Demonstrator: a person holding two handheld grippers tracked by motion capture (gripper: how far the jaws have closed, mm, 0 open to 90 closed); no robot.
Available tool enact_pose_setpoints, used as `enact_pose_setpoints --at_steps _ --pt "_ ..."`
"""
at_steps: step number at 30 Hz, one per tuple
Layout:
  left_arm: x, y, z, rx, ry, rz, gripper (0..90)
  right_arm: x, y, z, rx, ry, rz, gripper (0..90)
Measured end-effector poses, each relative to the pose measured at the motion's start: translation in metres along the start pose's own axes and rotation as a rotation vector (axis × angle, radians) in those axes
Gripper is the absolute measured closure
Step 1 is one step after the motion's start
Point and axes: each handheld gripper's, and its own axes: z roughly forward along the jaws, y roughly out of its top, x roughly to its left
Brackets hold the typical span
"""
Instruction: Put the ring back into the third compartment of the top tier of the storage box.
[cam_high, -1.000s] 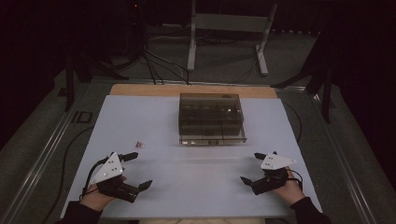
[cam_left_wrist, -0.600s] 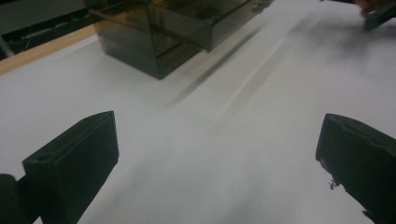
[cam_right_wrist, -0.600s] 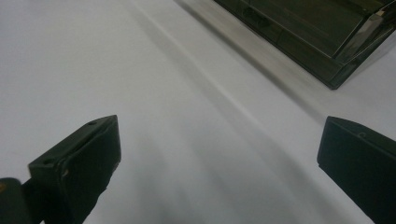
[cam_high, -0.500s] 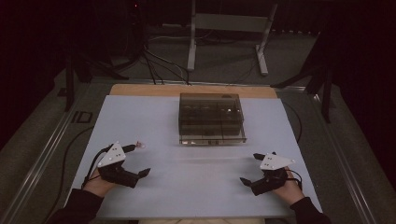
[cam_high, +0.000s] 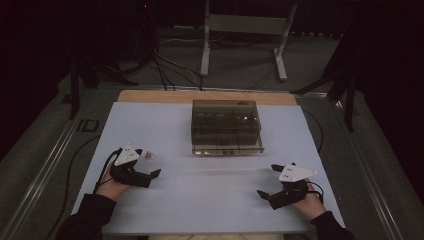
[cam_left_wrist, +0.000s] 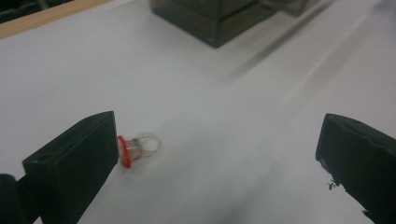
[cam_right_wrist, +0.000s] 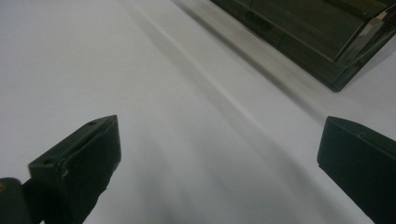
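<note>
resting low on the table, both wide-jawed: left gripper beside the small ring, right gripper apart.

I'm looking at a small clear ring with a red band, lying on the pale bluish-white mat. At twelve o'clock I'm seeing a smoky dark translucent box. Both grippers, left gripper and right gripper, are showing black jaws under white three-cornered plates. Beyond the mat, a tan wooden edge is showing.
</note>
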Motion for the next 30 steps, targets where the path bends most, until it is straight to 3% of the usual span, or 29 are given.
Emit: enact_pose_setpoints --at_steps 3,7,14,22,24,26,30 --pt "0.004 0.0 0.005 0.007 0.011 -0.038 0.0 0.0 0.0 0.0 -0.004 0.0 0.001 0.0" --pt "0.006 0.001 0.01 0.013 0.03 -0.052 0.0 0.0 0.0 0.0 -0.001 0.001 0.0 0.0" --pt "0.011 0.007 0.016 0.039 0.138 -0.097 1.6 0.0 0.0 -0.001 -0.002 0.003 0.002 0.0" --pt "0.014 0.012 0.025 0.095 0.19 -0.149 2.1 0.0 0.001 -0.002 -0.006 0.001 0.002 0.0" --pt "0.015 0.012 0.026 0.11 0.215 -0.155 3.1 0.0 0.0 -0.002 -0.005 0.002 0.0 0.0" --pt "0.016 0.012 0.028 0.107 0.217 -0.183 5.6 0.0 0.0 -0.002 -0.003 0.003 -0.001 0.0" --pt "0.017 0.011 0.031 0.119 0.237 -0.197 12.9 0.0 0.0 -0.002 0.0 0.005 0.0 0.0"
